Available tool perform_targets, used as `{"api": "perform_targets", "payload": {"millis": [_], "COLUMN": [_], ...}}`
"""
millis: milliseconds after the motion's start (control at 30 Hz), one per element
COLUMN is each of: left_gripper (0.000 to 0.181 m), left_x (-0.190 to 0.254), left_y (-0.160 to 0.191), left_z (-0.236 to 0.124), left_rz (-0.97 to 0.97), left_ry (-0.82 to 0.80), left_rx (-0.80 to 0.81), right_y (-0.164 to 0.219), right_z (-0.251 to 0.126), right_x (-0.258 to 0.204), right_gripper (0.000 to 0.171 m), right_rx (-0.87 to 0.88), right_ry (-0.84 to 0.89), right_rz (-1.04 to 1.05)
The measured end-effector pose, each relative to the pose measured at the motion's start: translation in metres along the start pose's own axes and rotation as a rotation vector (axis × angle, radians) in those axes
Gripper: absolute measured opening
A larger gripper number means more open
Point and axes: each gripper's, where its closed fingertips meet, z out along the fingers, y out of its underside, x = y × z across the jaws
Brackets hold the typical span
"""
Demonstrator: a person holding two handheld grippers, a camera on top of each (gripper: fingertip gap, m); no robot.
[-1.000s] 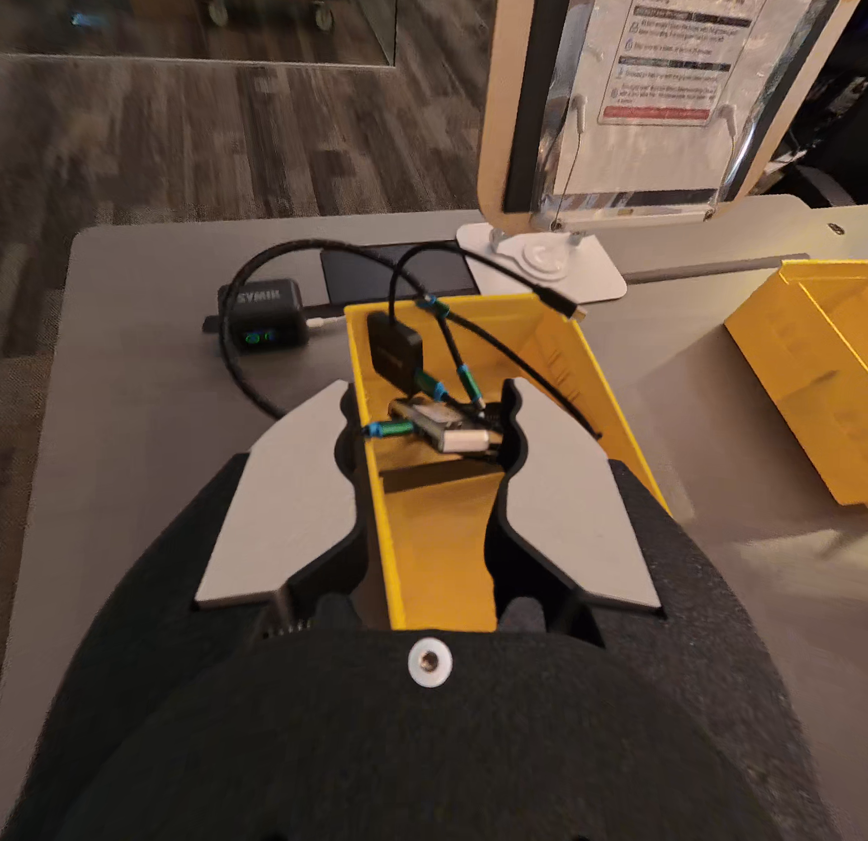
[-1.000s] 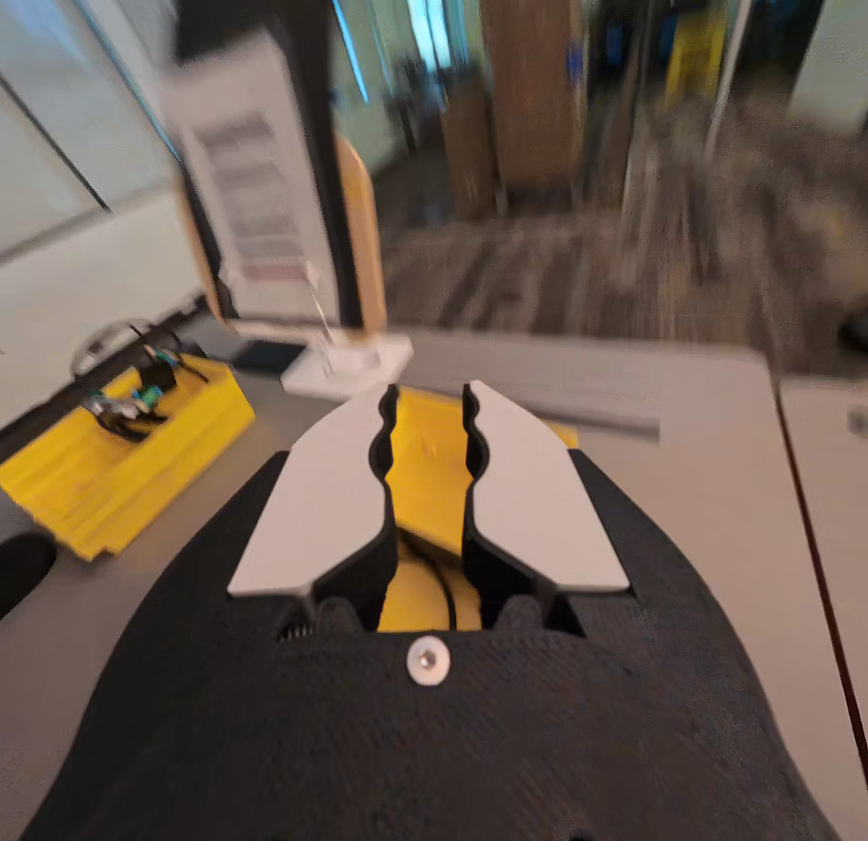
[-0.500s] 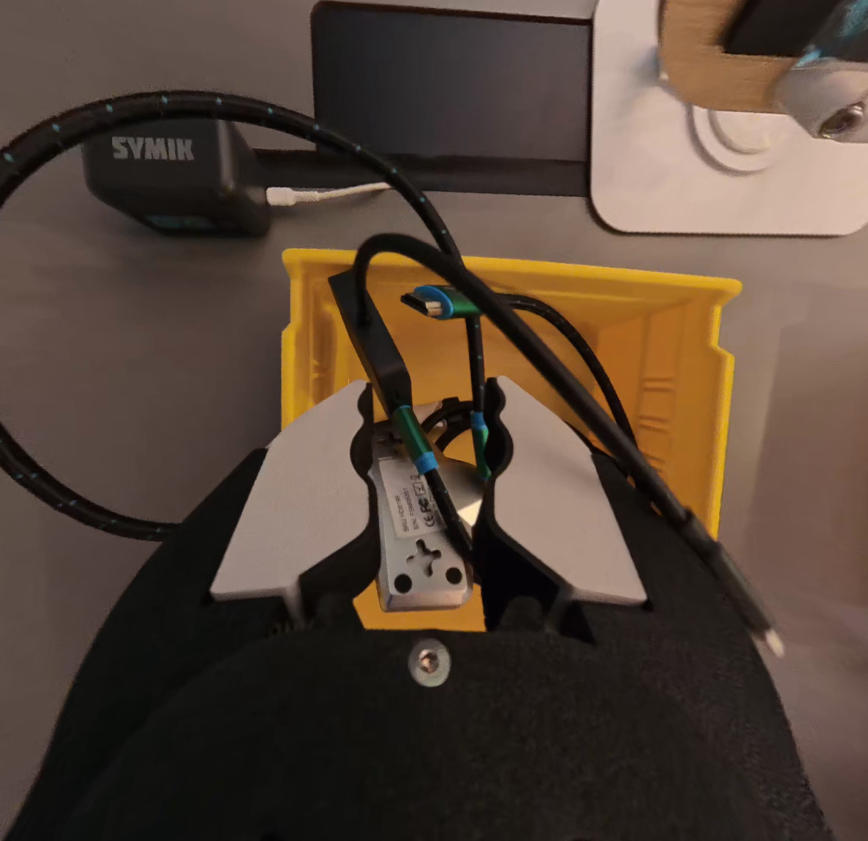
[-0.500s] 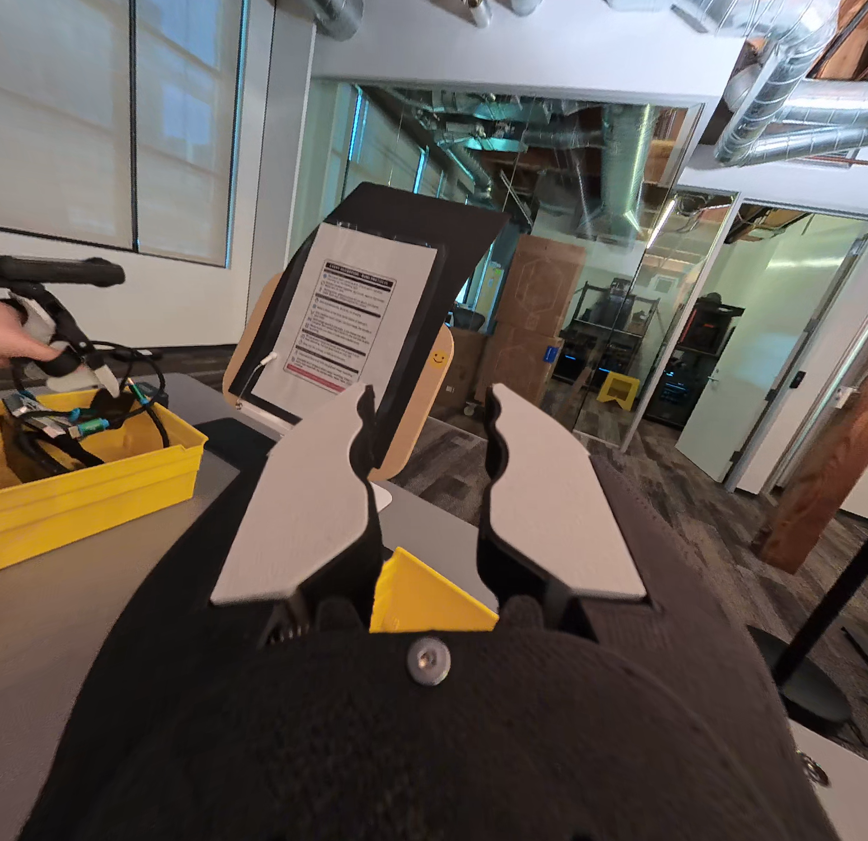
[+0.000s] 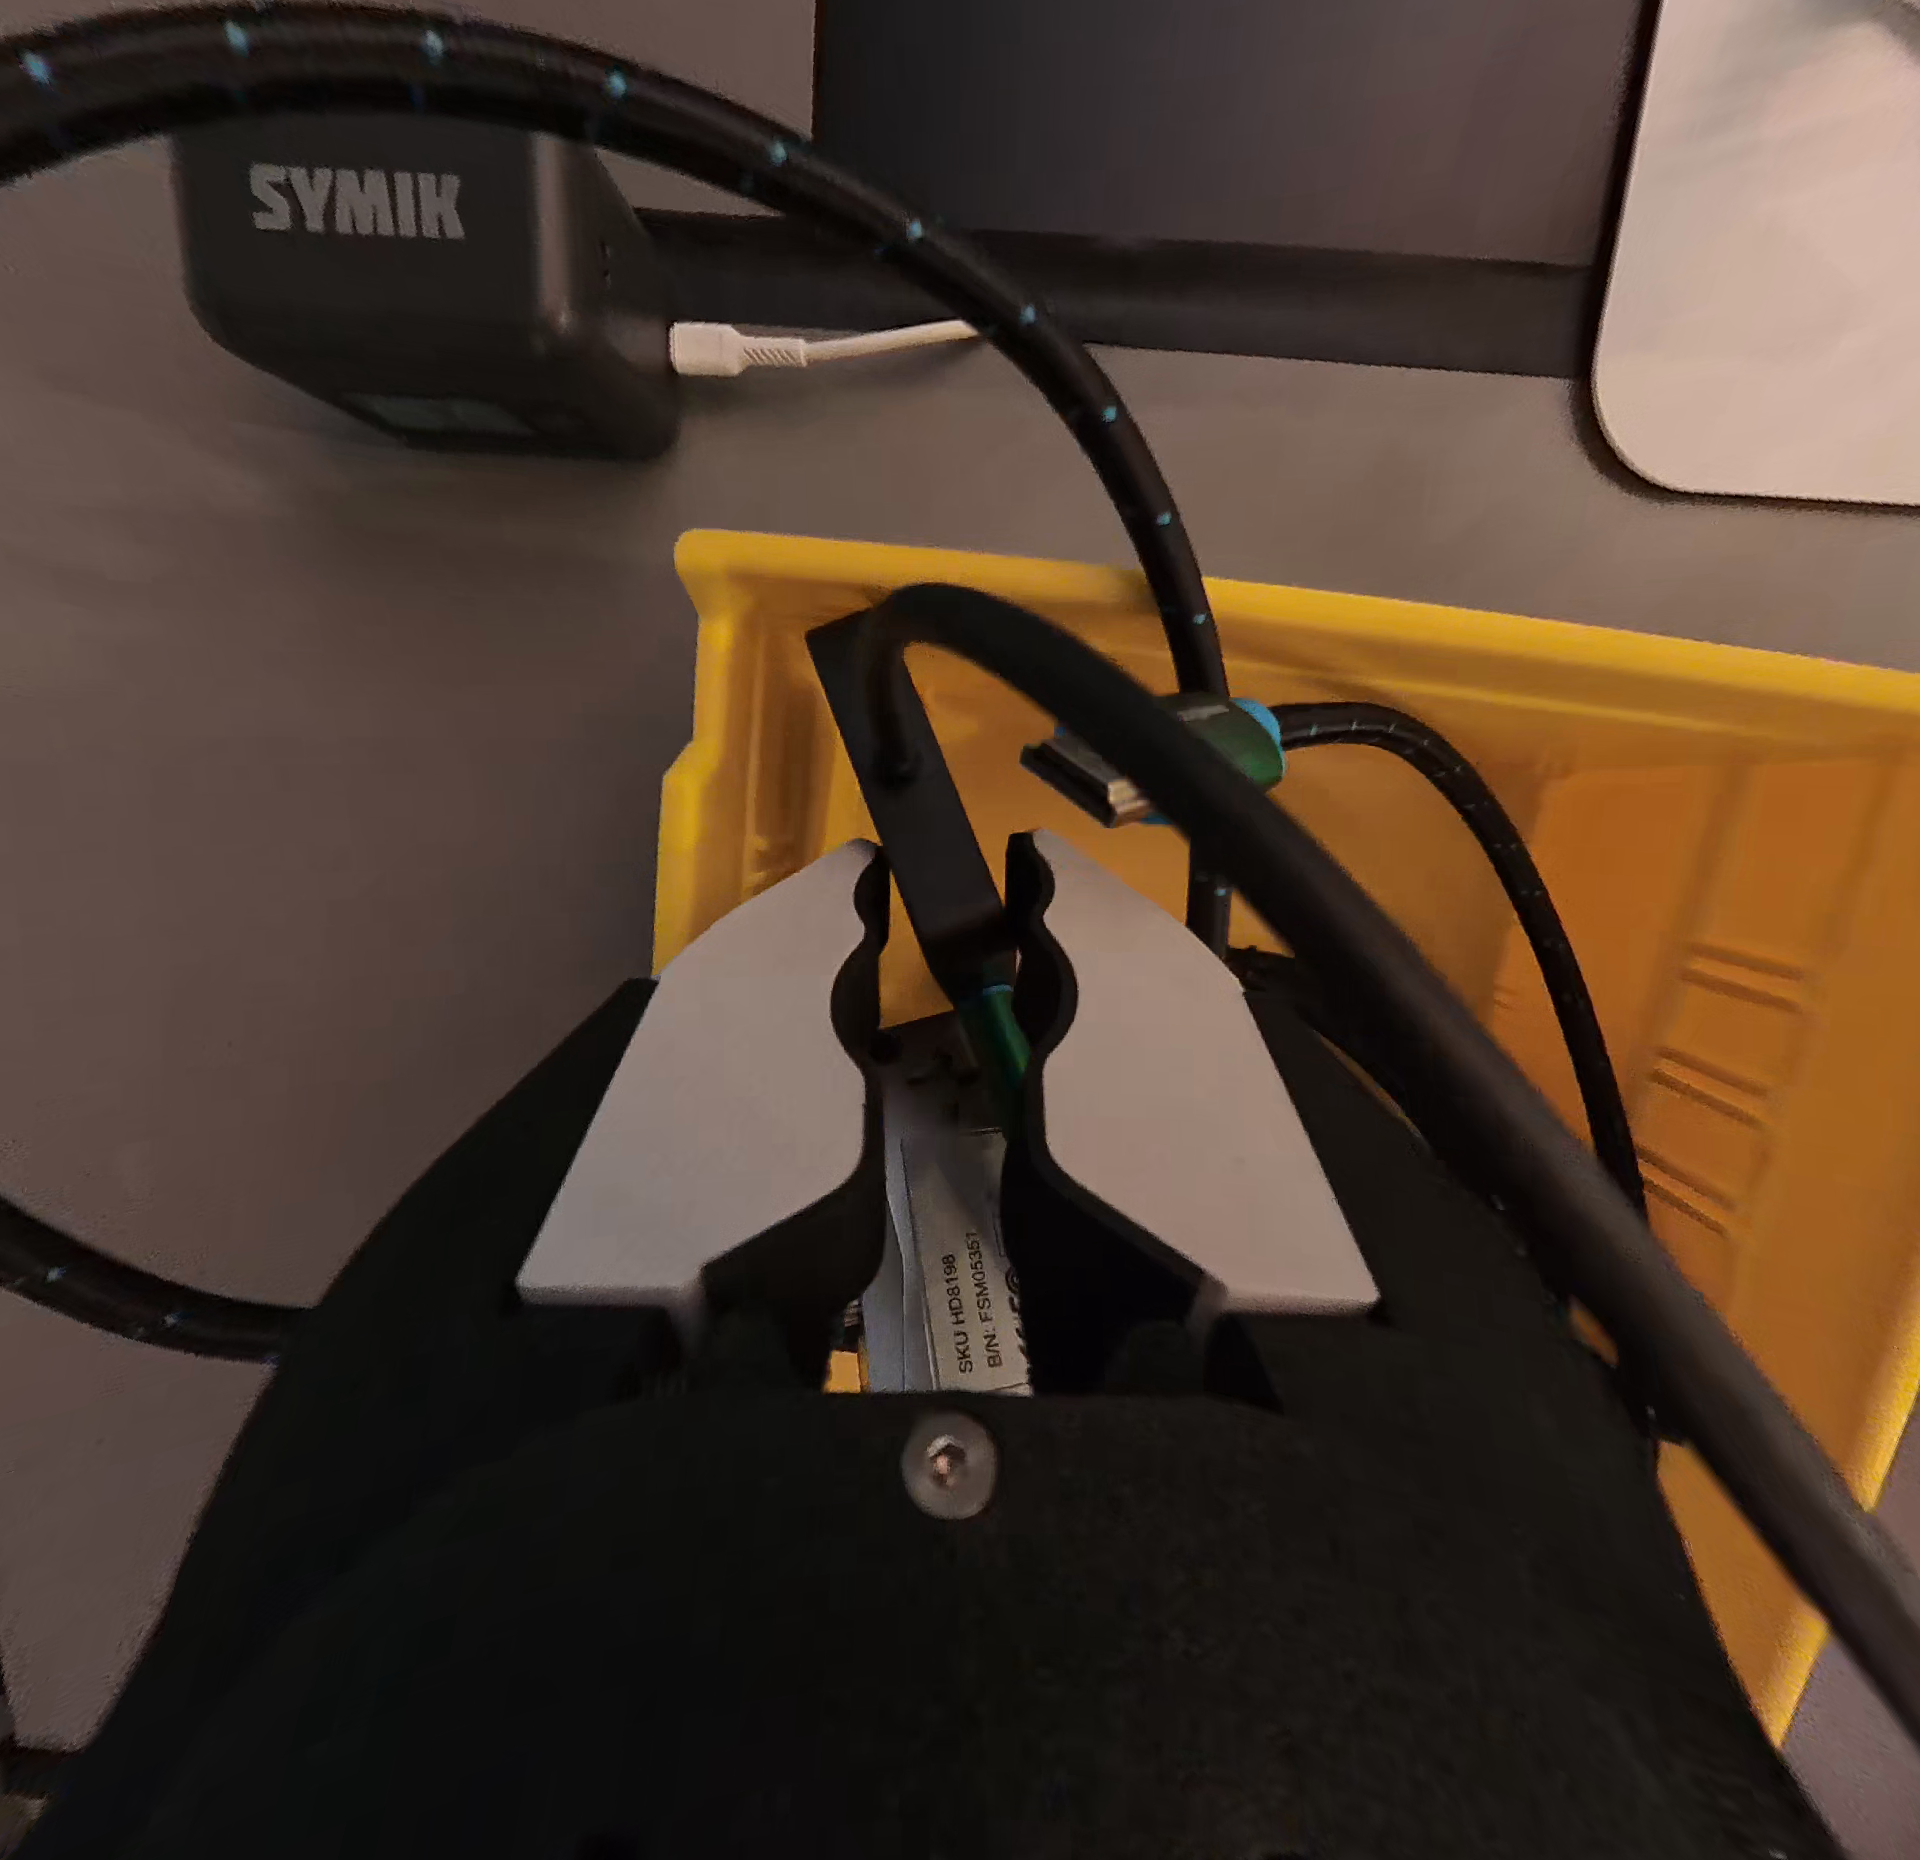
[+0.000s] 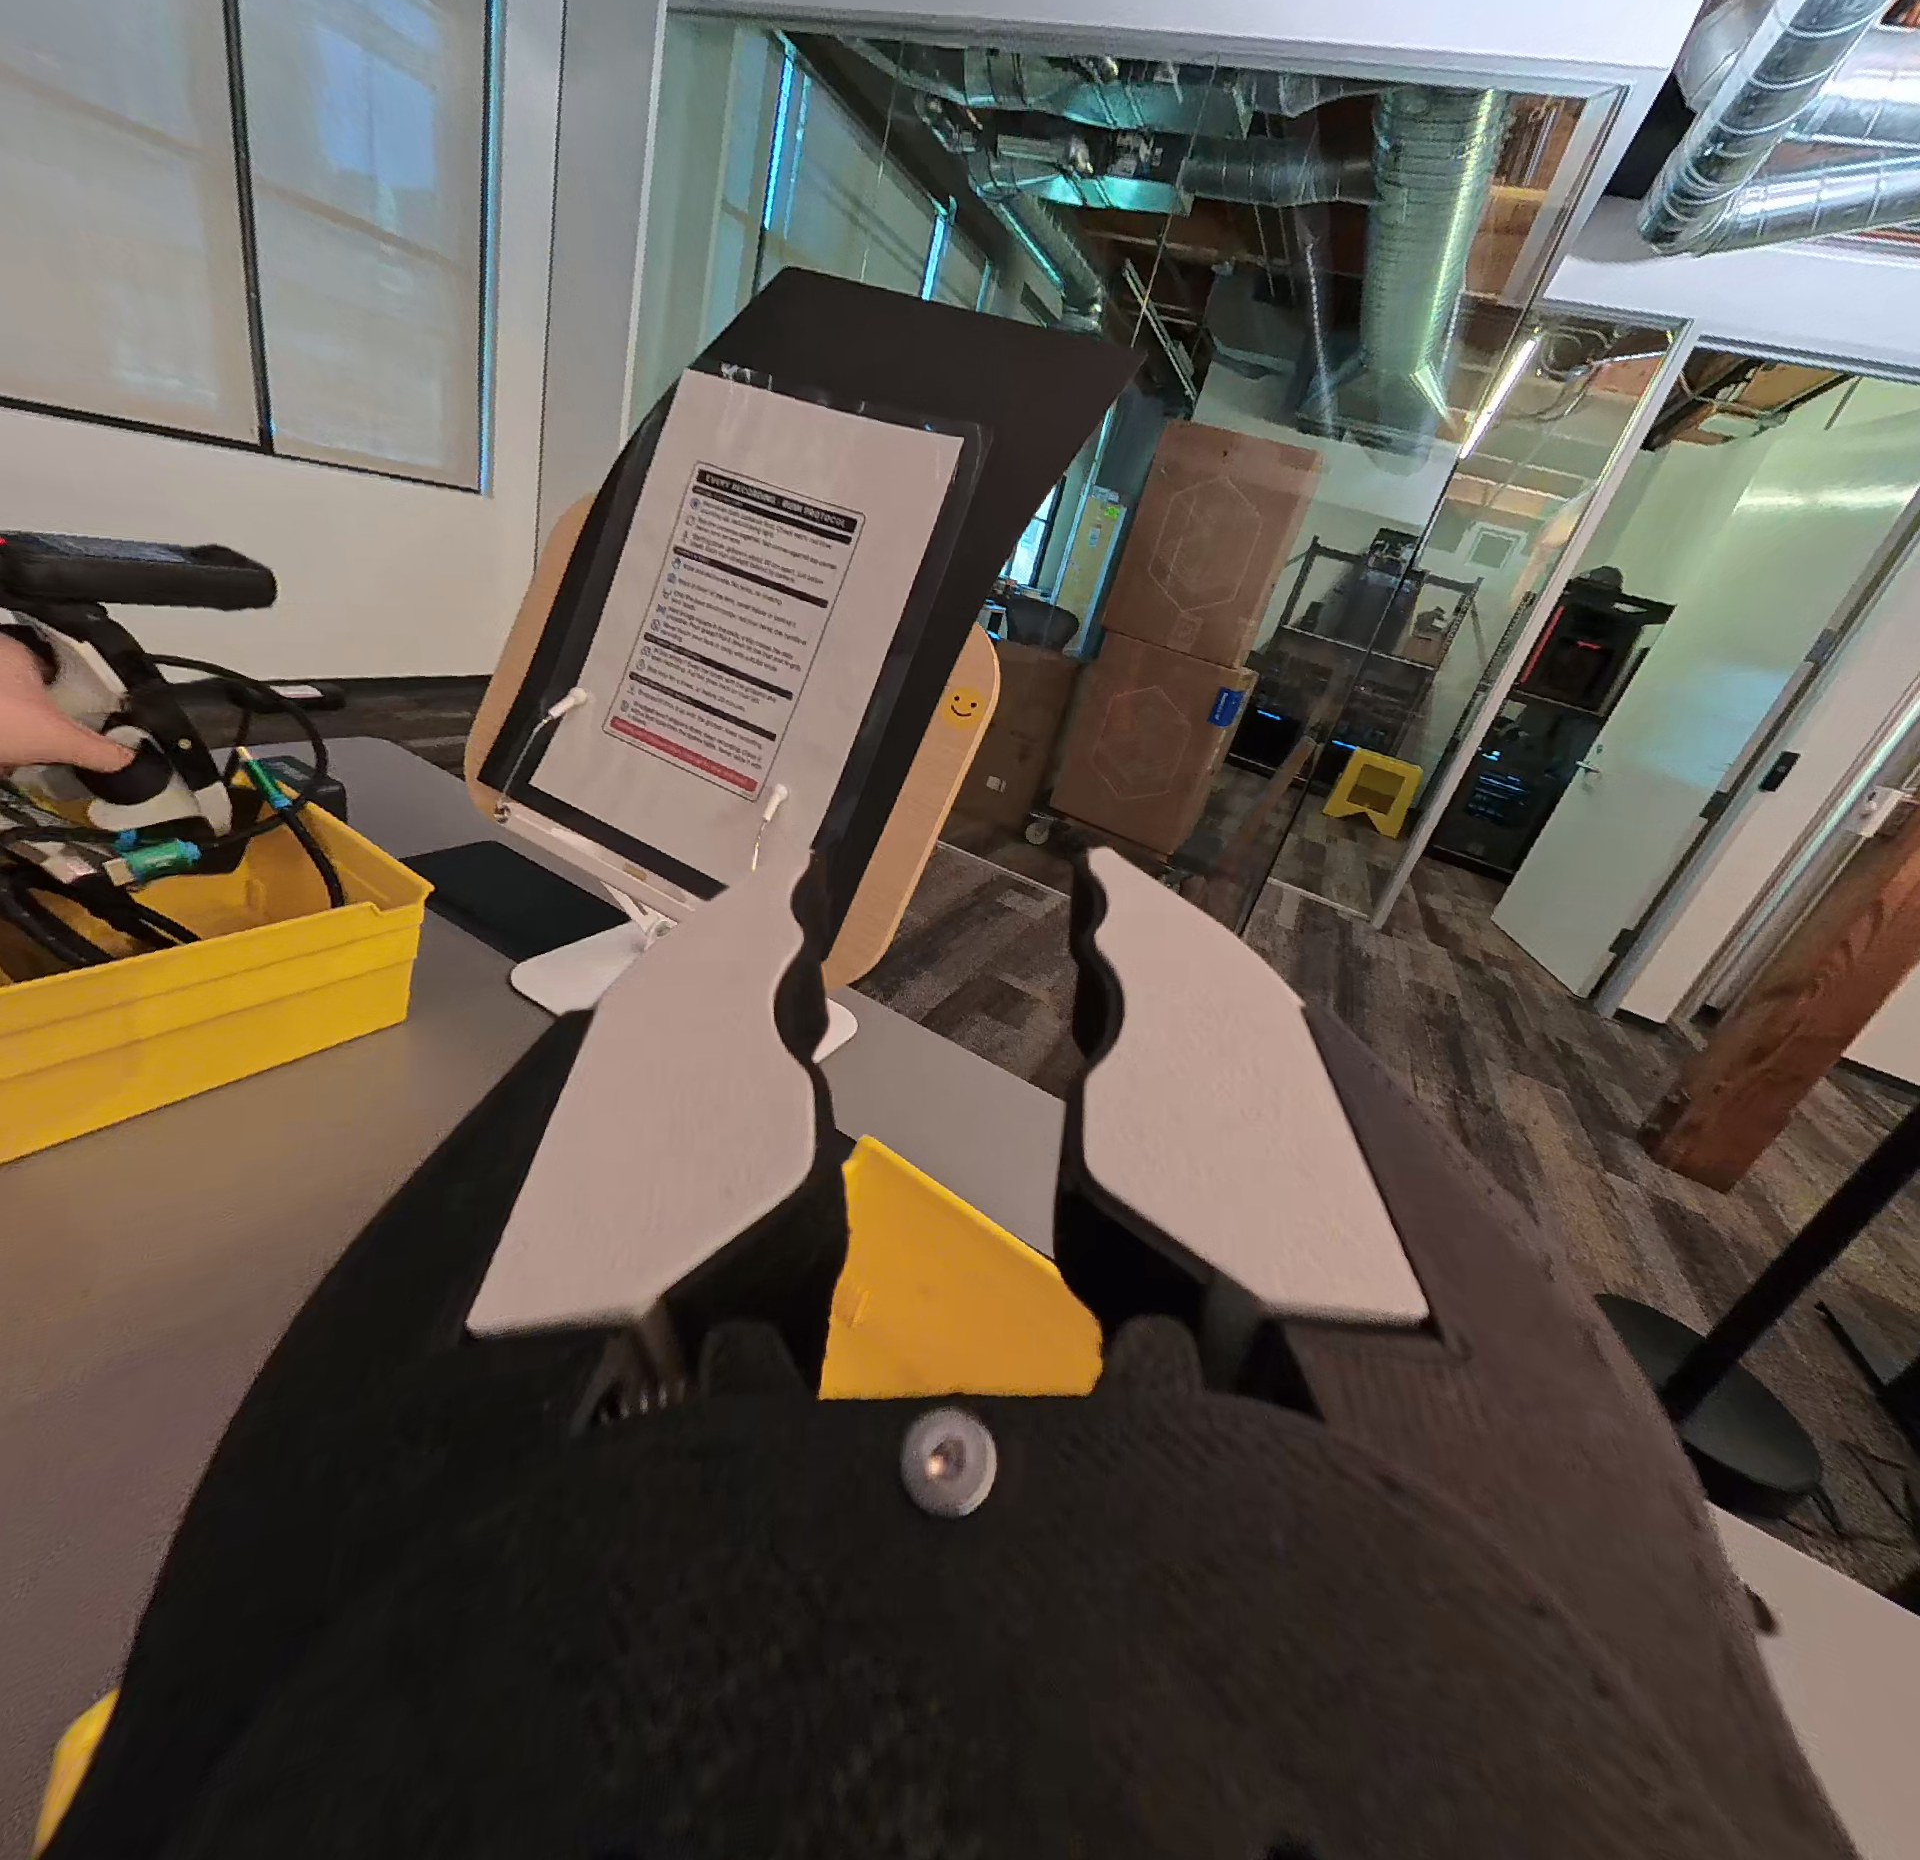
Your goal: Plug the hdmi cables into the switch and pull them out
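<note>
In the left wrist view my left gripper [image 5: 948, 854] reaches down into a yellow bin [image 5: 1455, 657], jaws closed in on the silver HDMI switch [image 5: 935, 1291], whose labelled body shows between the fingers. A green-collared HDMI plug [image 5: 997, 1021] sits in the switch beside a flat black box [image 5: 914, 802]. A loose HDMI plug [image 5: 1091, 787] with a green and blue collar hangs above the bin. A thick smooth black cable [image 5: 1455, 1031] crosses over my right finger. My right gripper [image 6: 940, 875] is open and empty, raised over the corner of a second yellow bin [image 6: 935, 1291].
A black charger block [image 5: 416, 283] with a white cable, a black pad [image 5: 1226, 96] and a white stand base [image 5: 1766, 304] lie behind the bin. A braided black cable [image 5: 727, 148] loops over the table. A tilted sign on a stand [image 6: 769, 615] stands mid-table. The left gripper's tips are roughly 60 cm from the right gripper's. It is some 15 cm from my left tips to the black charger block [image 5: 416, 283].
My left gripper has dropped into the bin from above and its jaws have narrowed onto the switch. My right gripper has swung upward and opened a little wider, then held still.
</note>
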Motion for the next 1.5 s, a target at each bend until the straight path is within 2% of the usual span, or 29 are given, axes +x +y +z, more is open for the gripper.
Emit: {"api": "perform_targets", "payload": {"millis": [100, 233, 300, 367, 500, 600, 867, 933, 1067, 1200, 1333, 1433, 1500], "left_gripper": [0.019, 0.037, 0.018, 0.017, 0.017, 0.016, 0.014, 0.014, 0.014, 0.014, 0.014, 0.014, 0.014], "left_x": [-0.001, 0.001, 0.0, -0.002, -0.007, 0.003, 0.052, 0.075, 0.148, 0.222, 0.267, 0.281, 0.284], "left_y": [-0.003, -0.016, -0.022, -0.027, -0.04, -0.042, -0.019, -0.009, 0.029, 0.081, 0.115, 0.125, 0.129], "left_z": [-0.006, -0.033, -0.05, -0.068, -0.113, -0.148, -0.258, -0.284, -0.328, -0.356, -0.363, -0.358, -0.357], "left_rz": [0.0, 0.027, 0.05, 0.08, 0.119, 0.144, 0.335, 0.368, 0.462, 0.52, 0.533, 0.537, 0.529], "left_ry": [0.009, 0.014, 0.001, -0.025, -0.046, 0.031, 0.199, 0.302, 0.653, 1.08, 1.408, 1.522, 1.587], "left_rx": [0.029, 0.145, 0.195, 0.229, 0.338, 0.41, 0.683, 0.749, 0.827, 0.832, 0.764, 0.72, 0.699], "right_y": [0.002, 0.003, 0.003, 0.001, -0.002, -0.003, 0.011, 0.009, -0.008, -0.037, -0.069, -0.082, -0.086], "right_z": [0.0, 0.002, 0.003, 0.002, 0.001, 0.003, 0.03, 0.036, 0.041, 0.033, 0.015, 0.004, 0.005], "right_x": [0.003, 0.002, 0.001, 0.002, 0.0, -0.006, -0.046, -0.068, -0.138, -0.204, -0.238, -0.249, -0.244], "right_gripper": [0.044, 0.043, 0.043, 0.043, 0.042, 0.04, 0.04, 0.04, 0.042, 0.061, 0.067, 0.066, 0.07], "right_rx": [-0.006, -0.005, -0.004, -0.005, -0.003, 0.004, -0.022, -0.003, 0.116, 0.303, 0.492, 0.583, 0.579], "right_ry": [0.01, 0.001, 0.005, 0.013, 0.021, 0.005, -0.113, -0.154, -0.284, -0.31, -0.248, -0.248, -0.187], "right_rz": [-0.006, -0.001, -0.015, -0.033, -0.061, -0.068, -0.057, -0.087, -0.23, -0.36, -0.493, -0.567, -0.601]}}
